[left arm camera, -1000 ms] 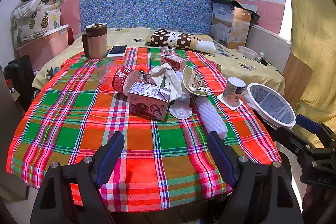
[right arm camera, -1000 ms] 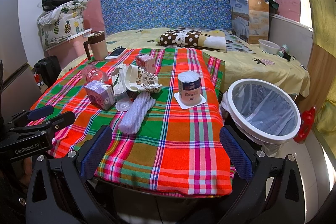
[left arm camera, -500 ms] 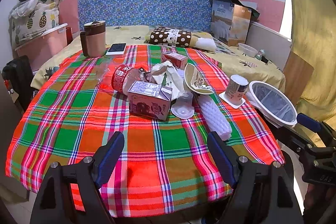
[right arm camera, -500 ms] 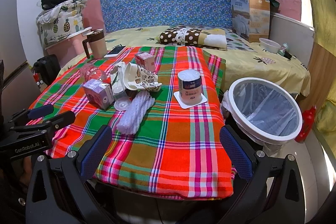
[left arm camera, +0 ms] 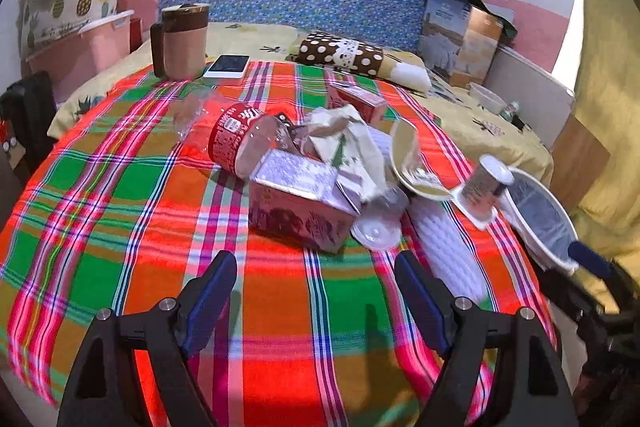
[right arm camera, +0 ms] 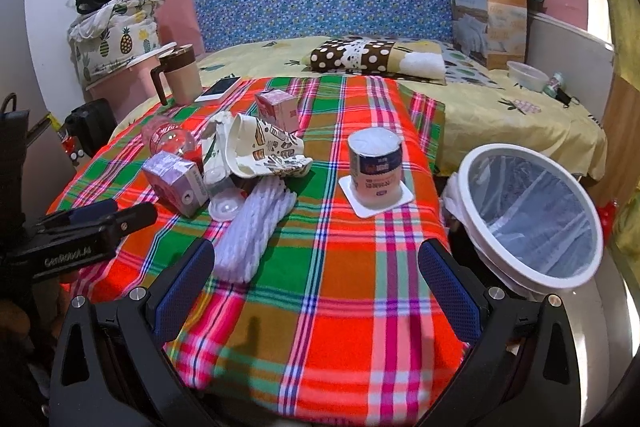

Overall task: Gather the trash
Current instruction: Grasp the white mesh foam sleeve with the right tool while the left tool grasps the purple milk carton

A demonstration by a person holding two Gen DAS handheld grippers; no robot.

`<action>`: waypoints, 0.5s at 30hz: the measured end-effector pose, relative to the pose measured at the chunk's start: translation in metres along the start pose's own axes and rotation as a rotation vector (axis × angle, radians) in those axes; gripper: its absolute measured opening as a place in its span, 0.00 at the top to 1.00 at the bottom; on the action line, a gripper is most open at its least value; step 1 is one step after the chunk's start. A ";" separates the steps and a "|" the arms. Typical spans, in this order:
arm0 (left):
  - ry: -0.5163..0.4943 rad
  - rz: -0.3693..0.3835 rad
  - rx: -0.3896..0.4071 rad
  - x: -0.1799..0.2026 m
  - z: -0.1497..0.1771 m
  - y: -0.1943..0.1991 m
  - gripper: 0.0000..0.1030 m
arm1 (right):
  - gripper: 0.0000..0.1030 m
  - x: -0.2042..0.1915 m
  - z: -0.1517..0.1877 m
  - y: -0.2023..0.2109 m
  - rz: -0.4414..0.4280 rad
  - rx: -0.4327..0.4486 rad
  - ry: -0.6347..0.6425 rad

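Observation:
Trash lies in a pile on the plaid cloth [left arm camera: 120, 211]: a pink carton [left arm camera: 300, 205], a crushed bottle with a red label [left arm camera: 240, 139], crumpled paper [left arm camera: 344, 143], a flattened paper cup [right arm camera: 268, 147], a clear lid [left arm camera: 378, 223], a white foam strip [right arm camera: 256, 231] and a second pink carton [right arm camera: 278, 109]. An upturned yoghurt cup [right arm camera: 376, 171] stands apart. A white-rimmed bin [right arm camera: 528, 215] sits off the cloth's right edge. My left gripper [left arm camera: 316, 287] is open, just short of the pink carton. My right gripper [right arm camera: 316, 279] is open, short of the yoghurt cup.
A brown-lidded mug [left arm camera: 184, 41] and a phone [left arm camera: 228, 65] sit at the cloth's far left. A dotted pillow [right arm camera: 368, 57], a cardboard box [right arm camera: 496, 19] and a small bowl [right arm camera: 526, 75] lie on the bed behind. A pink bin [left arm camera: 80, 55] stands at left.
Both grippers have moved forward over the cloth towards the trash pile. Both stay open and nothing on the cloth has moved.

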State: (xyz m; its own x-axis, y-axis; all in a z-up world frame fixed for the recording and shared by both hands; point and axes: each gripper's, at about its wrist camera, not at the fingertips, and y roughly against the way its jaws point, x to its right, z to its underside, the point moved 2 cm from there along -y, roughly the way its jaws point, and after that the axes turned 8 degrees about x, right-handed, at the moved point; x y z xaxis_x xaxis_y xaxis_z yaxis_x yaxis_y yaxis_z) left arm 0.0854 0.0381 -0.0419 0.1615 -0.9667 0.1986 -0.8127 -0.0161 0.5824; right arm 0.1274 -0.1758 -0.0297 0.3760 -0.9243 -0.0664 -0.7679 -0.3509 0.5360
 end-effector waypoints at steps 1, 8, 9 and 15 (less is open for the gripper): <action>-0.002 -0.010 0.007 0.000 -0.003 -0.004 0.21 | 0.01 0.000 -0.001 -0.003 -0.006 -0.002 0.000; 0.002 -0.003 0.008 -0.010 -0.017 -0.026 0.21 | 0.05 -0.010 0.002 -0.021 -0.068 -0.048 -0.009; 0.003 0.003 0.006 -0.013 -0.018 -0.027 0.21 | 0.07 -0.011 0.003 -0.023 -0.075 -0.056 -0.010; 0.000 0.040 0.005 -0.020 -0.023 -0.035 0.21 | 0.25 -0.022 0.011 -0.042 -0.127 -0.137 -0.020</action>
State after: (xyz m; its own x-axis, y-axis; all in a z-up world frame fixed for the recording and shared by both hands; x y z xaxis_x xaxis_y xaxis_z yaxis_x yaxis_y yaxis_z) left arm 0.1235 0.0643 -0.0480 0.1288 -0.9665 0.2222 -0.8216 0.0215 0.5696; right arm 0.1460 -0.1418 -0.0600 0.4538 -0.8772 -0.1565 -0.6370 -0.4422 0.6314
